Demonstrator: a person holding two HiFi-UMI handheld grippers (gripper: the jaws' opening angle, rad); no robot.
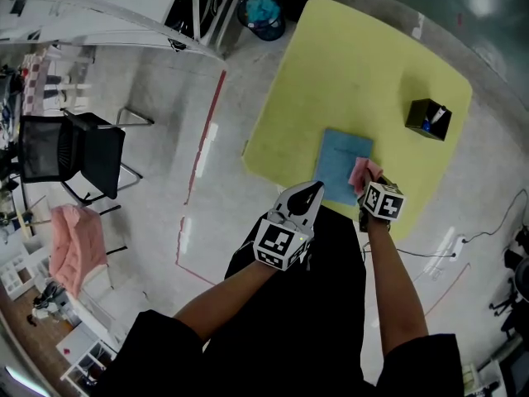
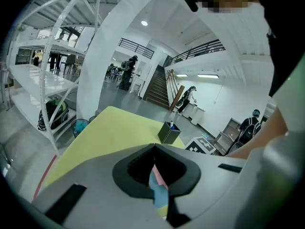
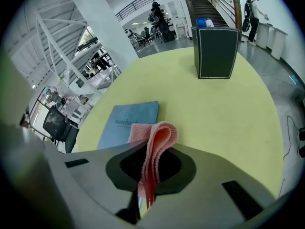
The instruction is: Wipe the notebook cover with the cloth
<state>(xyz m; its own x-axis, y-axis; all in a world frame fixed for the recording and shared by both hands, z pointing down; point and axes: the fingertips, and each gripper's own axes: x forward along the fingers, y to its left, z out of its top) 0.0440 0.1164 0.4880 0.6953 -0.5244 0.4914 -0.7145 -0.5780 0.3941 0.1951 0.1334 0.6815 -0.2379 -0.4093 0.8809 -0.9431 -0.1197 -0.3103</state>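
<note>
Notebook: blue, closed, flat on the yellow bench, cover up, close to the edge nearest the person. Printed word on the cover.

Cloth: pink, folded over on itself, clenched in the right claw. Its fold stands up out of the jaws. From the head view it overlaps the notebook's near right corner; contact with the cover cannot be told.

Left claw: jaws together, nothing between them. It sits at the bench's near edge, just beside the notebook's near left corner, over the person's dark clothing. Only slivers of blue, pink and yellow show through its slit.

Dark square pen holder: upright on the bench's far right part, well apart from the notebook, something blue sticking out of its top.

Floor beyond the bench: black office chair, pink garment draped nearby, round bin with blue contents by the bench's far corner, red line on the floor.
</note>
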